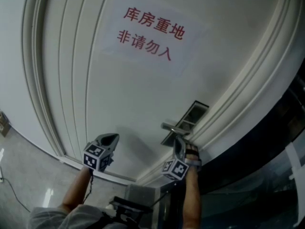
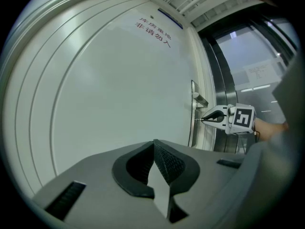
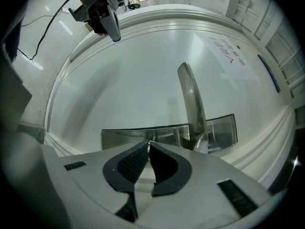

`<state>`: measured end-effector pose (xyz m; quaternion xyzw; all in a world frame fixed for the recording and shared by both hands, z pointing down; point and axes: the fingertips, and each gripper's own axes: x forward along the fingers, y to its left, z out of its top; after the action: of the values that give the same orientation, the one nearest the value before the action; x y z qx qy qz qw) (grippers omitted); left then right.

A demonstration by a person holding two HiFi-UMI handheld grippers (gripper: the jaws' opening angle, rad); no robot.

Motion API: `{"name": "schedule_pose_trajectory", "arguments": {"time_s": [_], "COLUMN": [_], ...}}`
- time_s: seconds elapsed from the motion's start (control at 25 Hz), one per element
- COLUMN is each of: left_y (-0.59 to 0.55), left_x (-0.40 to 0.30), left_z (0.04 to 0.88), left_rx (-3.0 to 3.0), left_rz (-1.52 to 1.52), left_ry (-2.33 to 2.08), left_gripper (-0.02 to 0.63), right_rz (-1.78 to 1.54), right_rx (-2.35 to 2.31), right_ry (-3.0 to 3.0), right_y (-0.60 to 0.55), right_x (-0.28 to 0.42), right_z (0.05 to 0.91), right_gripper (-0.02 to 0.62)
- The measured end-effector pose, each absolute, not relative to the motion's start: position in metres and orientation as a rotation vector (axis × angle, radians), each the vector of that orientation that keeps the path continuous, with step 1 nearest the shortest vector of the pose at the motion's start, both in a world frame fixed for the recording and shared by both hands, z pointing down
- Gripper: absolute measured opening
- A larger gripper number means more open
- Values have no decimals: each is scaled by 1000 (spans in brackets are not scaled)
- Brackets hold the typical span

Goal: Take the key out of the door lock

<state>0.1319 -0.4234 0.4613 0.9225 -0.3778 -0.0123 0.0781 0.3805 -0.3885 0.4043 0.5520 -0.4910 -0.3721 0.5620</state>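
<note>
On the white door (image 1: pixel 143 94), sign (image 1: pixel 150 32): red "库房重地 非请勿入"
Left gripper (image 2: pixel 154 146): jaws together, empty
Right gripper (image 3: pixel 148 145): jaws clamped on key (image 3: pixel 149 141) at lock plate (image 3: pixel 124 136)

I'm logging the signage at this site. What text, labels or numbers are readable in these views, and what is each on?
"库房重地": red print, top line of the sheet stuck on the door.
"非请勿入": red print, second line of the same sheet.
Paper notice on the panel beside the door: too small to read.
Blue plate above the door: unreadable.
</note>
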Motion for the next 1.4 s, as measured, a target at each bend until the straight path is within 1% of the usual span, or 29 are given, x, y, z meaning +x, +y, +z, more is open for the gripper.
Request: {"name": "schedule_pose_trajectory", "arguments": {"time_s": [1.4], "left_y": [-407], "left_x": [121], "left_z": [459], "left_rx": [2775], "left_rz": [-32], "left_ry": [-1148], "left_gripper": [-8], "right_rz": [-865], "right_rx": [1370], "right_ry": [-1247], "right_y": [-372], "right_x": [375], "right_z": [399], "right_gripper": [28]}}
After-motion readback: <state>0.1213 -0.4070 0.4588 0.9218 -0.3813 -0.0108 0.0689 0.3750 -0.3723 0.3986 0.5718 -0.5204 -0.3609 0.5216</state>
